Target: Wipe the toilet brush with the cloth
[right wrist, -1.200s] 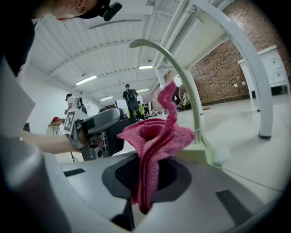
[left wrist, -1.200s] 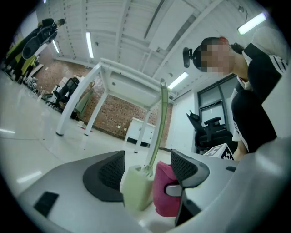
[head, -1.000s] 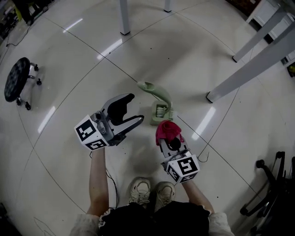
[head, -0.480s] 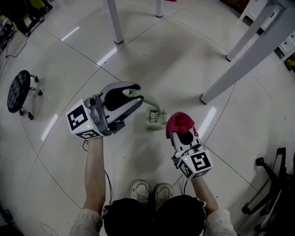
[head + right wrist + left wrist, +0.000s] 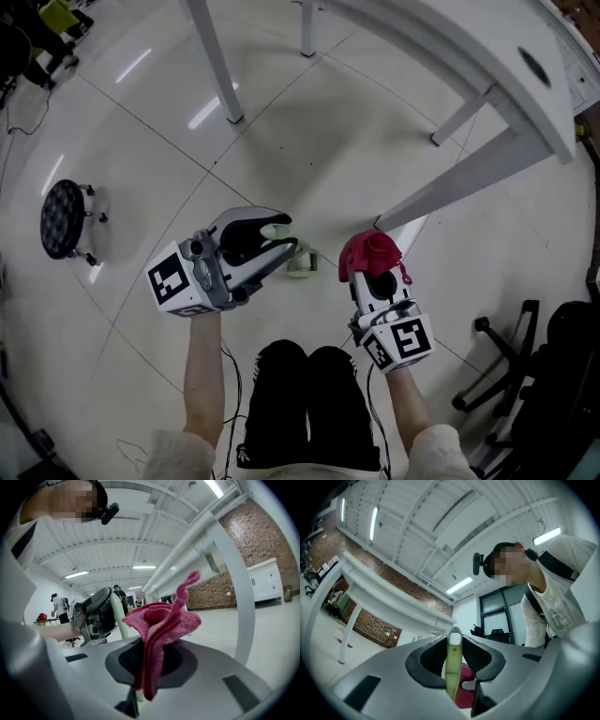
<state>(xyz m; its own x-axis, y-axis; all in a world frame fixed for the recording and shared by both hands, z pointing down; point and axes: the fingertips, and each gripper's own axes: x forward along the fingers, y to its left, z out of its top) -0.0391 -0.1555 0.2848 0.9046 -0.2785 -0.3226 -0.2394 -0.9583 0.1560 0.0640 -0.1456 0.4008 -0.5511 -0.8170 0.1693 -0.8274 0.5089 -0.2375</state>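
A pale green toilet brush [image 5: 302, 263] hangs off the floor between my two grippers. Its handle [image 5: 453, 667] stands upright between the left gripper's jaws. The left gripper [image 5: 281, 239] is closing, and its pads press on the handle from both sides. My right gripper [image 5: 370, 267] is shut on a crumpled pink cloth [image 5: 368, 251], which sticks up out of its jaws [image 5: 161, 625]. In the right gripper view the left gripper [image 5: 98, 613] and the green handle [image 5: 119, 616] show just left of the cloth, apart from it.
A white table [image 5: 487, 66] with slanted legs [image 5: 441, 192] stands ahead and to the right. A round black stool [image 5: 64, 218] is on the floor at the left. A black office chair [image 5: 534, 366] stands at the right edge. The person's dark trousers [image 5: 305, 403] are below.
The left jaws went from wide open to closed around the brush handle. Both grippers then rose well above the floor, the brush coming up with the left one.
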